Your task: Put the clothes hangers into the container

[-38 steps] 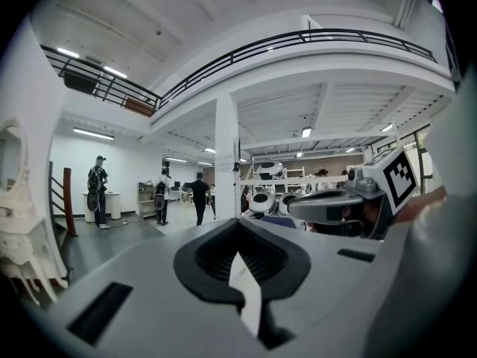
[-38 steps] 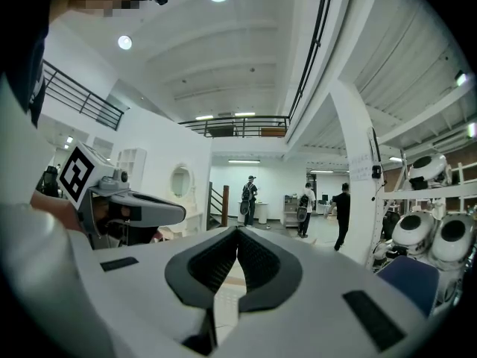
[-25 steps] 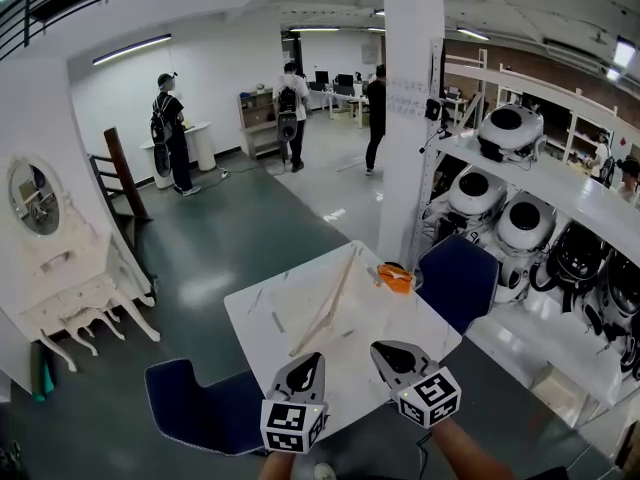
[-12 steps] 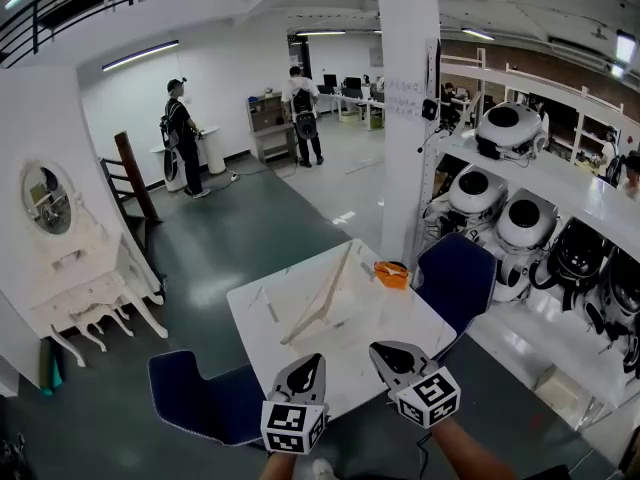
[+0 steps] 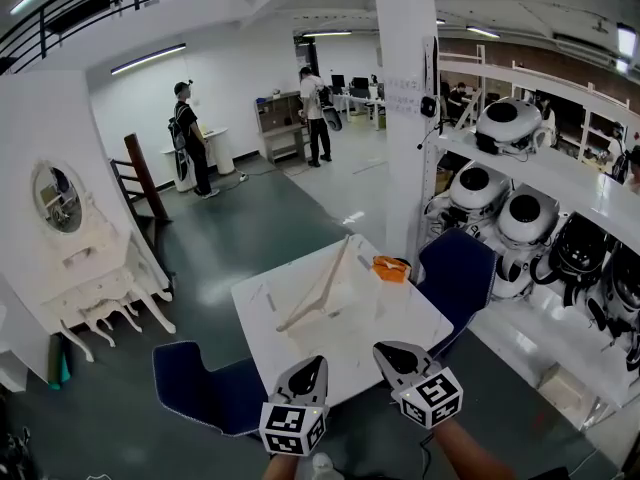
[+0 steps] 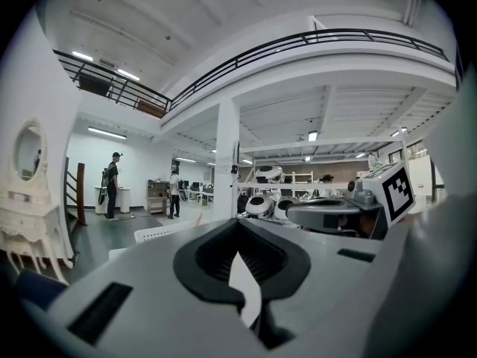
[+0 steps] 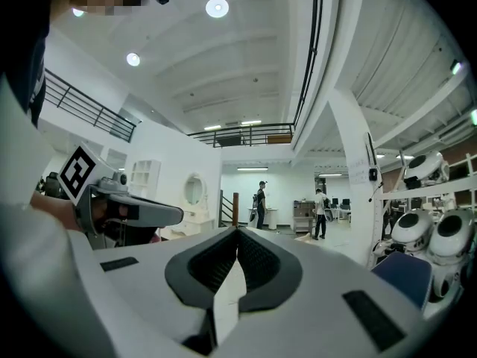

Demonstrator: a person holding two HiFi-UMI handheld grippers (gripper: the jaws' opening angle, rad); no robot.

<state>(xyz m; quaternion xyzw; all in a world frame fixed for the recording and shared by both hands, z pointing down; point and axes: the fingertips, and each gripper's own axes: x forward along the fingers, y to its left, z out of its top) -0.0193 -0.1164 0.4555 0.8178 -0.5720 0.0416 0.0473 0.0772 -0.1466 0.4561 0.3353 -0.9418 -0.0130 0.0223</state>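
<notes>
- Holds the left tool [image 5: 316, 362] low by the near corner of the white worktop [image 5: 400, 318]; clenched tip to tip, on nothing.
- Holds the right tool [image 5: 380, 348] just beside it, marker cube toward the camera; likewise clenched and empty.
- In each tool's own view, only a thin pale slit between the black pads, tips meeting.
- Wooden clothes hangers [image 5: 318, 296] lying on the worktop, well apart from both tools, long arms running away toward the white pillar [image 5: 405, 118].
- Small orange thing [image 5: 391, 268] at the worktop's far right edge, near the hangers' far end.
- One blue chair [image 5: 200, 393] at the near left side, another [image 5: 458, 273] at the far right.
- Round white robot heads [image 5: 500, 218] on shelving at right; white dressing table [image 5: 90, 268] with oval mirror at left.
- Two people [image 5: 190, 138] standing far off.
</notes>
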